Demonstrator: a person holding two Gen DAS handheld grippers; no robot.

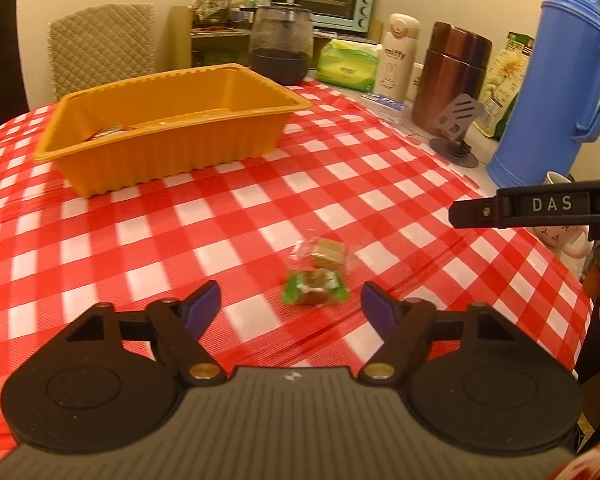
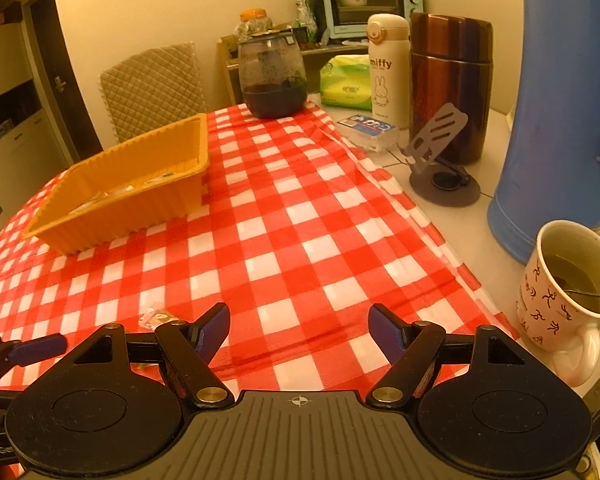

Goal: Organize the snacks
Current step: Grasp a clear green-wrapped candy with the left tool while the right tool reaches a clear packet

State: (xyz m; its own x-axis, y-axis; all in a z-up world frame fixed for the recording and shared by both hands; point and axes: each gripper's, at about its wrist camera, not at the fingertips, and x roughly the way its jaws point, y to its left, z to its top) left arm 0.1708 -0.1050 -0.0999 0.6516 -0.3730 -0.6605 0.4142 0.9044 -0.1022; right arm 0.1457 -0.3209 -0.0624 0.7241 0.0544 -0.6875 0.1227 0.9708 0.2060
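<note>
Your ribbed orange plastic tub already holds a few wrappers, but two wrapped brown candies remain on the red-and-white checked tablecloth, just ahead of your empty, spread left gripper; your right gripper also gapes empty.

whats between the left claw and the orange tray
Two wrapped candies: a green-wrapped one nearest the left claw and a clear-wrapped one behind it. Beyond them, bare checked cloth up to the orange tray, in the left wrist view.
</note>
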